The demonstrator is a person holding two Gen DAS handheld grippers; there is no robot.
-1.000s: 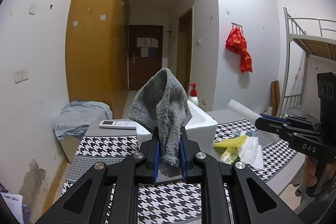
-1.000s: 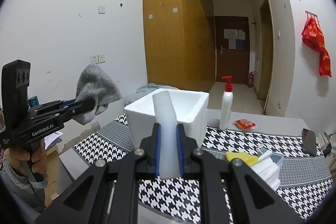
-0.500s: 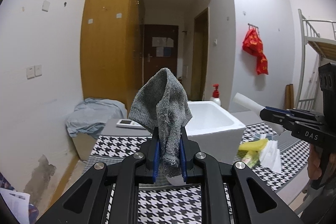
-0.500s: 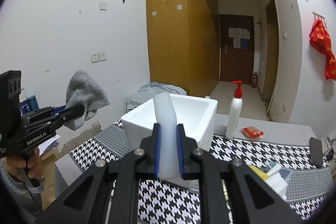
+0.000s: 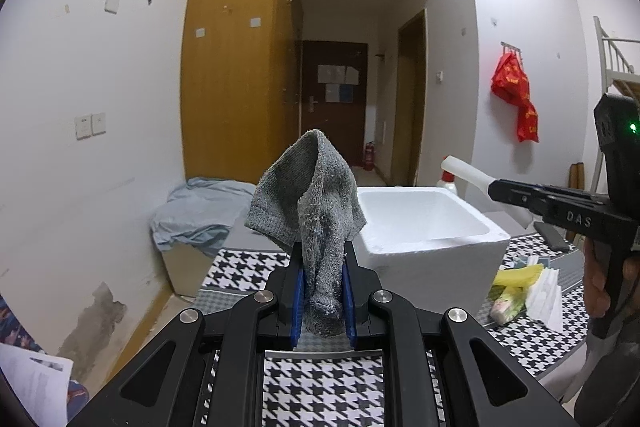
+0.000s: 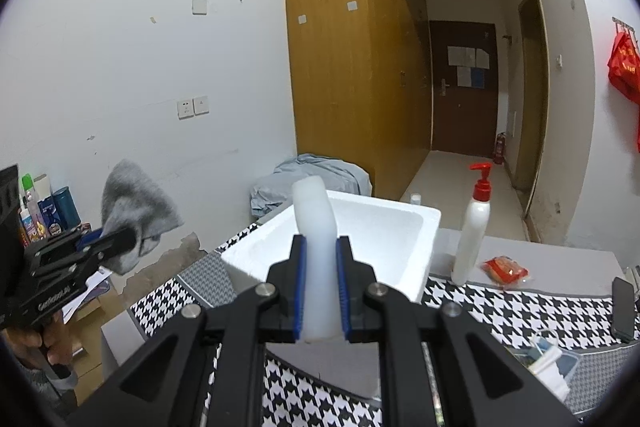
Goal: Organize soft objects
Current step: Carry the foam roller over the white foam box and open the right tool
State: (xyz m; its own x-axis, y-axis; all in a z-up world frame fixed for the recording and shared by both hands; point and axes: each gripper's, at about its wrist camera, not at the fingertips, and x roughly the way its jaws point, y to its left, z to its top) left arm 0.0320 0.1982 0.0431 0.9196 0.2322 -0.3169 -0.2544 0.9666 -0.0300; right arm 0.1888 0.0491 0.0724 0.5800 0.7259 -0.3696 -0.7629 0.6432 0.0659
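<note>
My left gripper point(image 5: 322, 301) is pinched on a grey knitted sock point(image 5: 312, 211), which stands up between the blue pads and flops over at the top, held in the air above the near edge of the houndstooth tabletop point(image 5: 320, 395). My right gripper point(image 6: 320, 293) is clamped on a white foam strip point(image 6: 316, 247) that rises upright and bends slightly. Just beyond both sits the open white foam box point(image 6: 404, 227) on the tabletop. Toward the right edge lie a yellow cloth point(image 5: 518, 275) and a stack of white tissues point(image 5: 546, 293), close together. Behind the box's right corner stands a white pump bottle point(image 6: 474, 227) with a red pump, a red packet point(image 6: 505, 269) beside it. Past the far left corner, a pale blue cloth point(image 5: 200, 211) is heaped on a low unit.
</note>
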